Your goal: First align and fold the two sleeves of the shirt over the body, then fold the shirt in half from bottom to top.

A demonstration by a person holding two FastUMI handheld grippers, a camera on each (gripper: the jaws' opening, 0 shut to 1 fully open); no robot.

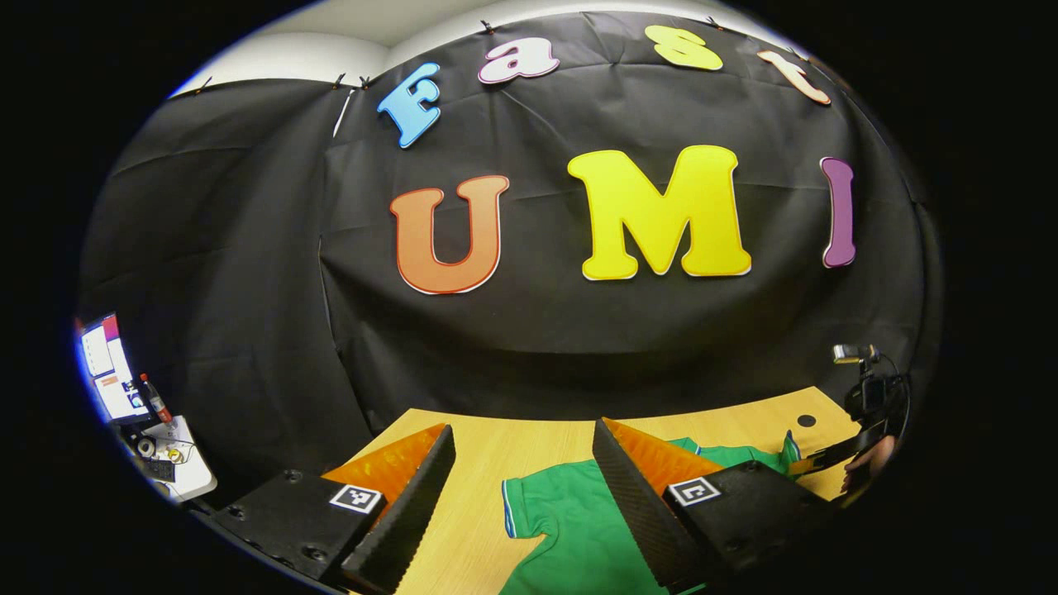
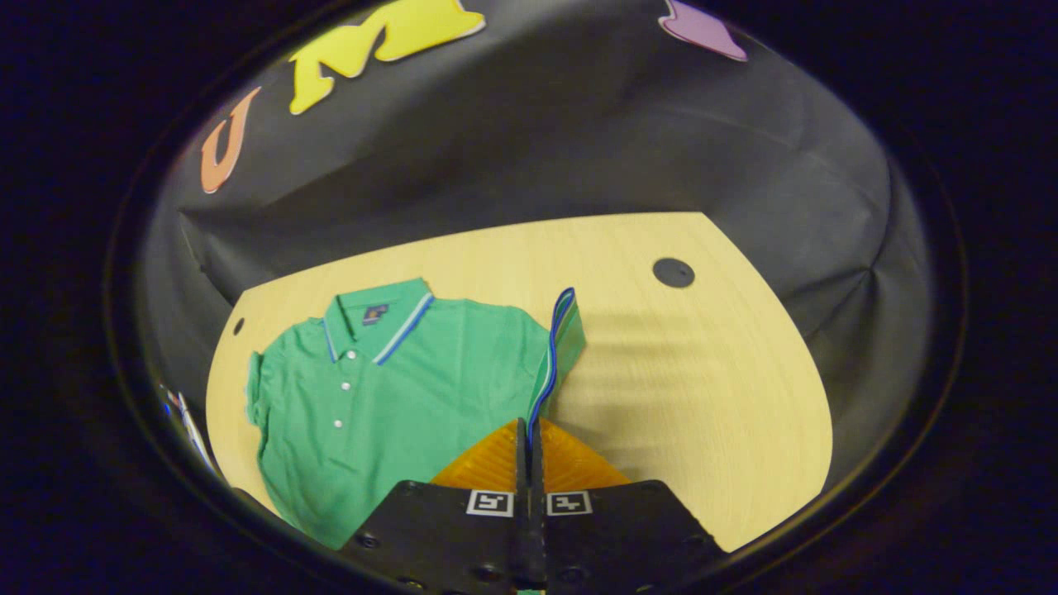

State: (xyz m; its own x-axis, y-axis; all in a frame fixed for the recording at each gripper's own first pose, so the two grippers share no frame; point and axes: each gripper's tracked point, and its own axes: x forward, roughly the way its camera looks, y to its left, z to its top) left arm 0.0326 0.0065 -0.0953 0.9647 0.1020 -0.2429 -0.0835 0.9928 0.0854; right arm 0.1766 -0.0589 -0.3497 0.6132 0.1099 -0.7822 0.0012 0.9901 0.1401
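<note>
A green polo shirt (image 2: 397,388) lies face up on the wooden table (image 2: 702,372), its striped collar (image 2: 376,318) toward the far wall. My right gripper (image 2: 526,423) is shut on the shirt's right sleeve (image 2: 555,347), whose blue-trimmed cuff stands up from between the fingers, lifted off the table. My left gripper (image 1: 522,425) hangs open above the shirt (image 1: 570,521), near its other sleeve (image 1: 517,508), with nothing between its fingers. In the left gripper view the right gripper (image 1: 818,459) and the hand holding it (image 1: 872,459) sit at the far right, with green cloth raised there.
A round black hole (image 2: 673,272) marks the bare wood to the right of the shirt. The table ends at the black cloth wall behind. A side desk with a screen (image 1: 107,372) and small items stands off to the left.
</note>
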